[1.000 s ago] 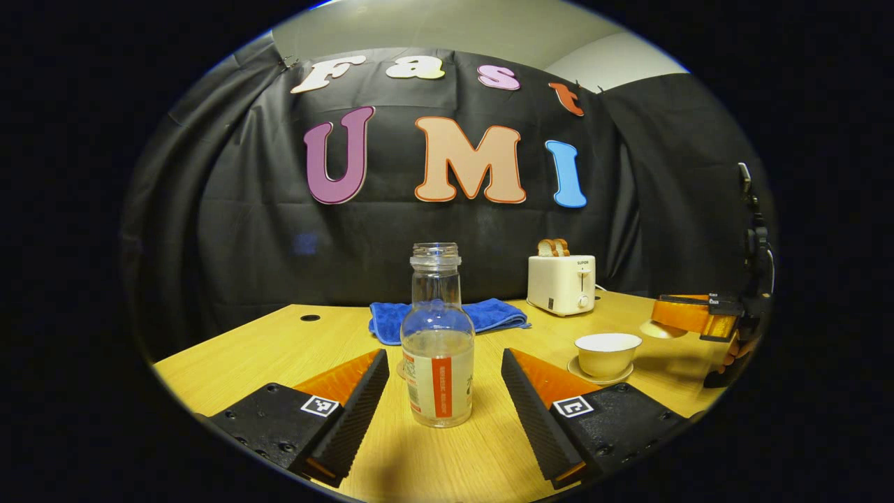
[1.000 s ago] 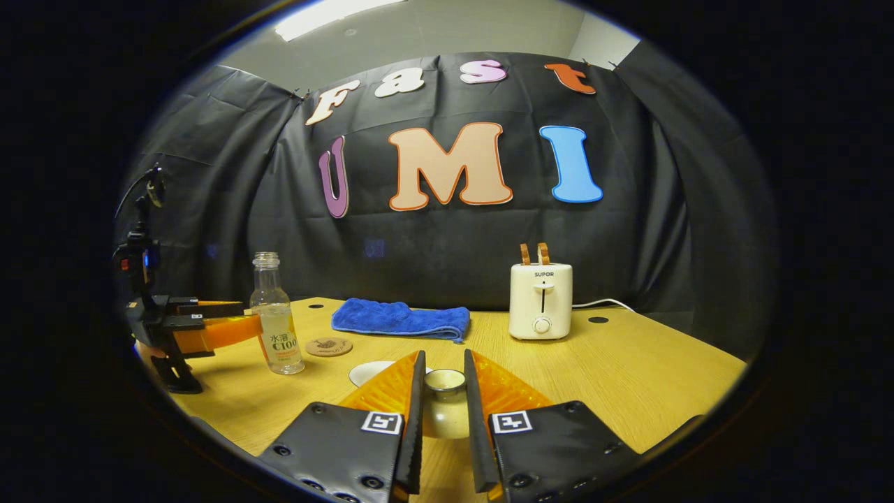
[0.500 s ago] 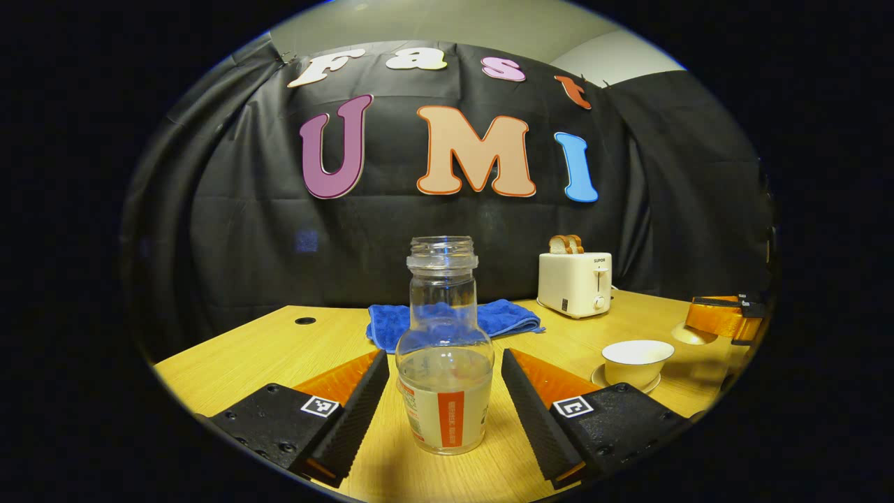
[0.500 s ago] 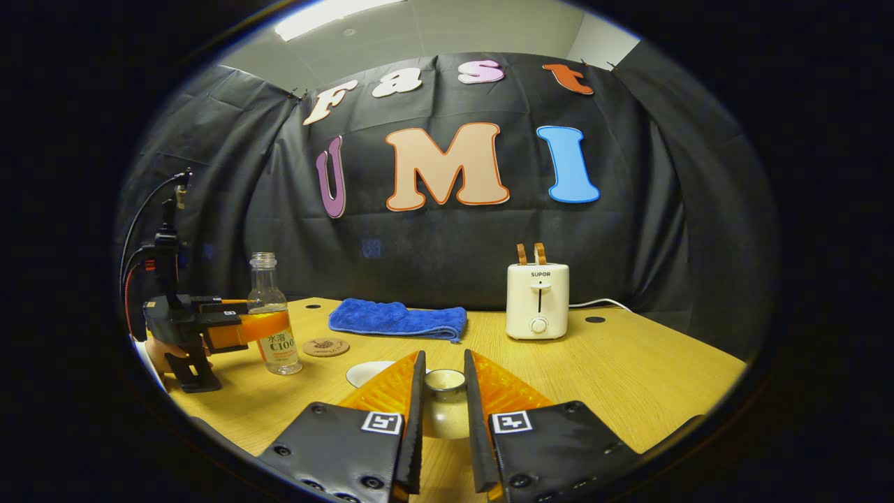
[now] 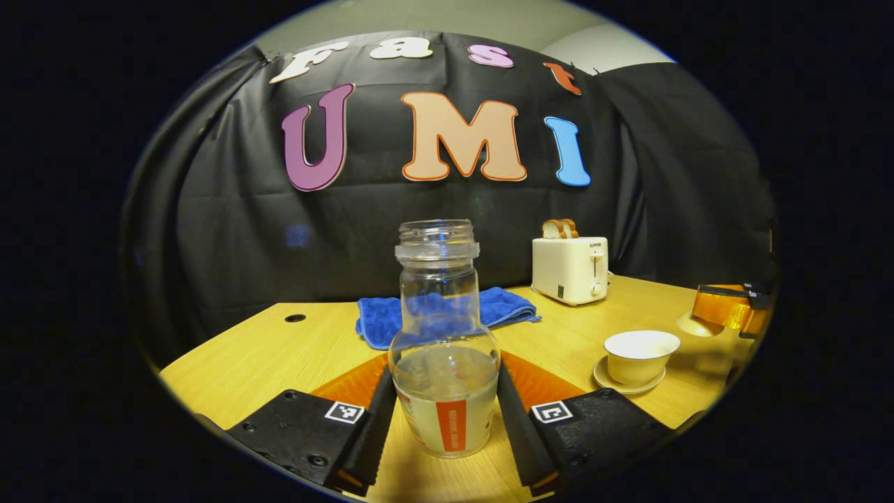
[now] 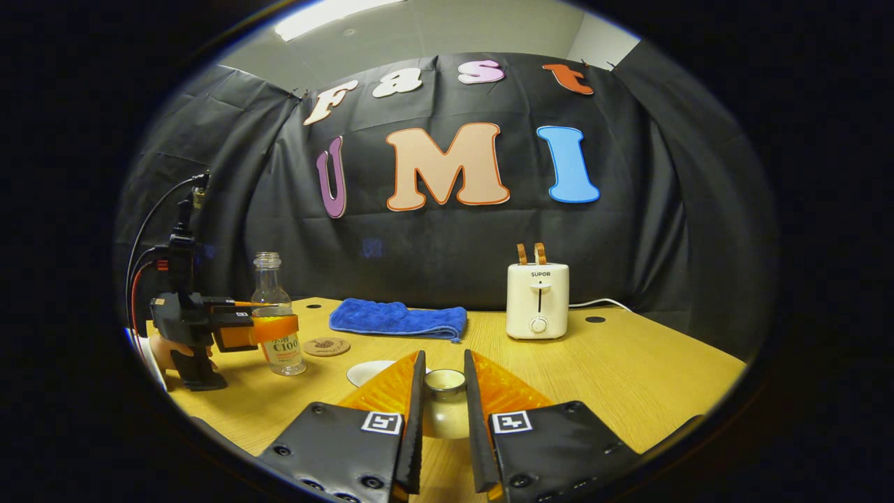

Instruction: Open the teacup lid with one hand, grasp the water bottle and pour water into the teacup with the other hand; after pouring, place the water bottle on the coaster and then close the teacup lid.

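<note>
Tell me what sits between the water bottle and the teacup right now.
In the left gripper view, only the left gripper's own finger and bare table separate the water bottle from the open teacup.

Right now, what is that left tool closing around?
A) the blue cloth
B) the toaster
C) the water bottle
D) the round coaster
C: in the left gripper view the left tool's two fingers sit against either side of the water bottle, which stands upright on the table.
</note>
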Available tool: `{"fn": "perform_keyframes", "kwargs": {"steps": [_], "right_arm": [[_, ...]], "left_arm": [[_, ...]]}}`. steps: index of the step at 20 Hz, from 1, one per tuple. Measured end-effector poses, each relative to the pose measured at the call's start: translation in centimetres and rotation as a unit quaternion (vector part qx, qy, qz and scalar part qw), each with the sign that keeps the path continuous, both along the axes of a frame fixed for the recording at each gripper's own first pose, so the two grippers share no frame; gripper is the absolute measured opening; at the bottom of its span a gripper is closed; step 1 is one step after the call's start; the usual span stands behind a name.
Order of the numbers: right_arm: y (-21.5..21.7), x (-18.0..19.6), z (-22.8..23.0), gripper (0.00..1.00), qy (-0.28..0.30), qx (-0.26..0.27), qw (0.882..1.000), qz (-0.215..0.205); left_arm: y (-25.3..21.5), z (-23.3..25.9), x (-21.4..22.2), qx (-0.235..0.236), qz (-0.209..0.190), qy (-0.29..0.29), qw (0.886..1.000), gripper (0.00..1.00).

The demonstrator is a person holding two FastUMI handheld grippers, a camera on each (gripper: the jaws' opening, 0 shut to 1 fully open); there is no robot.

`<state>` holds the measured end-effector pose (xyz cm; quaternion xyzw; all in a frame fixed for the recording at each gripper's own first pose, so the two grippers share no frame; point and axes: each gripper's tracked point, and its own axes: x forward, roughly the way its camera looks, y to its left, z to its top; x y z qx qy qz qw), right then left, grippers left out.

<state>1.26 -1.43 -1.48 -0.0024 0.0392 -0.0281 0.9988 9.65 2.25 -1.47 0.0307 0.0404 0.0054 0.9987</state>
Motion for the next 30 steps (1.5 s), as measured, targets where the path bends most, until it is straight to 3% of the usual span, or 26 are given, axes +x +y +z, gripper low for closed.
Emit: {"fn": "perform_keyframes", "kwargs": {"steps": [9, 15, 18, 20, 22, 25, 30], "right_arm": [[-0.6, -0.3, 0.0, 0.32, 0.001, 0.000, 1.000, -0.002], [-2.3, -0.6, 0.1, 0.32, 0.001, -0.002, 1.000, -0.016], [-3.5, -0.9, 0.3, 0.33, 0.000, -0.003, 1.000, -0.026], [-4.7, -1.1, 0.3, 0.33, 0.000, -0.003, 0.999, -0.035], [-5.6, -1.3, 0.4, 0.33, -0.001, -0.004, 0.999, -0.045], [-6.9, -1.4, 0.5, 0.32, -0.001, -0.005, 0.998, -0.056], [-8.1, -1.6, 0.5, 0.32, -0.001, -0.006, 0.998, -0.064]], "left_arm": [[-0.1, 1.6, 0.3, 0.031, -0.001, -0.018, 0.999, 0.70], [-2.0, 4.2, 1.2, 0.185, -0.038, -0.009, 0.982, 0.70], [-3.3, 4.2, 1.1, 0.265, -0.063, 0.008, 0.962, 0.70], [-5.2, 2.8, 1.2, 0.323, -0.087, 0.027, 0.942, 0.70], [-6.3, 1.4, 1.3, 0.363, -0.108, 0.046, 0.925, 0.71], [-6.8, 0.0, 1.2, 0.395, -0.115, 0.075, 0.908, 0.71], [-6.4, -0.9, 2.2, 0.499, -0.115, 0.102, 0.853, 0.71]]}}
